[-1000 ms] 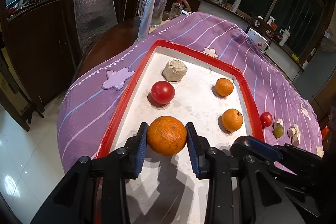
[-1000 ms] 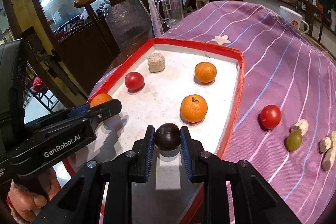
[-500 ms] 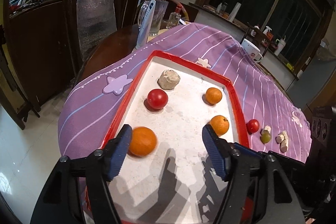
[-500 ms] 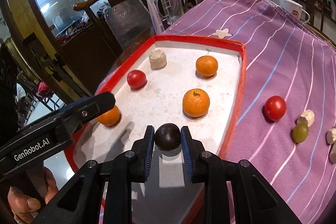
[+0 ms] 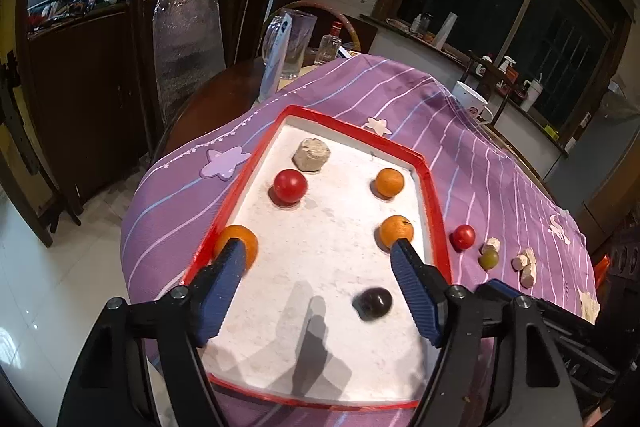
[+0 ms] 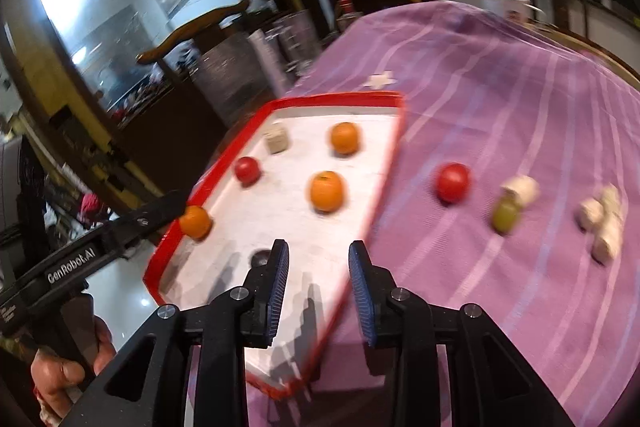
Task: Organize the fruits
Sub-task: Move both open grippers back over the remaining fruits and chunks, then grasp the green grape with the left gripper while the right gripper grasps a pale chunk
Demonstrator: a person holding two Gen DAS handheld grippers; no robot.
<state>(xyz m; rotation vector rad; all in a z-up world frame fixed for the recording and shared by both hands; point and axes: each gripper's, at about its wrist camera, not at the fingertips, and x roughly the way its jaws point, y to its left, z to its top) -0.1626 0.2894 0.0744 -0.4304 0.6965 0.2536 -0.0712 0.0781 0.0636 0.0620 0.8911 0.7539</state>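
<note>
Purple striped cloth [image 5: 500,163] covers the table. Red-rimmed white tray [image 5: 436,211] sits on it. Left gripper [image 5: 320,259], jaws just opened, wide, nothing between the pads; big orange [image 5: 240,239] lies at the tray's 9 o'clock edge, partly behind the left pad. Right gripper [image 6: 318,267], jaws just opening, empty; dark plum [image 5: 374,303] lies free at the tray's 5 o'clock. Red tomato [image 6: 452,182] and green grape [image 6: 505,214] on cloth, tray's 3 o'clock.

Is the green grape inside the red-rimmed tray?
No, the green grape lies on the purple cloth, outside the tray, beside a red fruit.
</note>
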